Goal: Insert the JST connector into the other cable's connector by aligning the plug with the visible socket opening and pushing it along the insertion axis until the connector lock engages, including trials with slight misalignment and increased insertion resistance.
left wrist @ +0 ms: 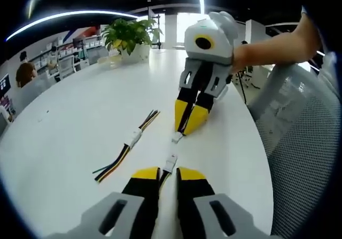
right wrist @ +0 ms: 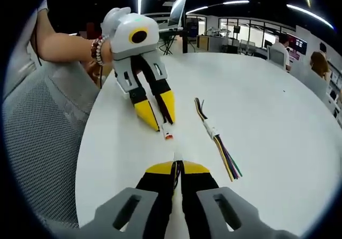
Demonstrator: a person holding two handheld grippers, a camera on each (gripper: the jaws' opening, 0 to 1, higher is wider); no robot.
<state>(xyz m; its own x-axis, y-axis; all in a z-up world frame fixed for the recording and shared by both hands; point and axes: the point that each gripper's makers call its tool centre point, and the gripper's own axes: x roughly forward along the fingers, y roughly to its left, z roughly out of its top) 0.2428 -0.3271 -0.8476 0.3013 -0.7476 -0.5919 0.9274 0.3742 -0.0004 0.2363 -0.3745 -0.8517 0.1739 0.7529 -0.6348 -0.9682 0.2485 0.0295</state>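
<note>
On the white surface (left wrist: 80, 121), the left hand-held gripper (left wrist: 168, 174) is clamped on a cable whose white connector (left wrist: 170, 162) pokes out beyond its tips. Facing it from the far side, the right hand-held gripper (left wrist: 188, 126) pinches the other cable, its plug (left wrist: 177, 137) near but apart (unjoined). An already mated cable pair (left wrist: 128, 143) lies to the left.

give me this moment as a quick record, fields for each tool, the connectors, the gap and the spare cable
left tool: shut on white connector
right tool: shut on its connector
gap: the two connector ends face each other, apart, not mated
spare cable: already joined pair, lying loose on the white table, beside the tools
</note>
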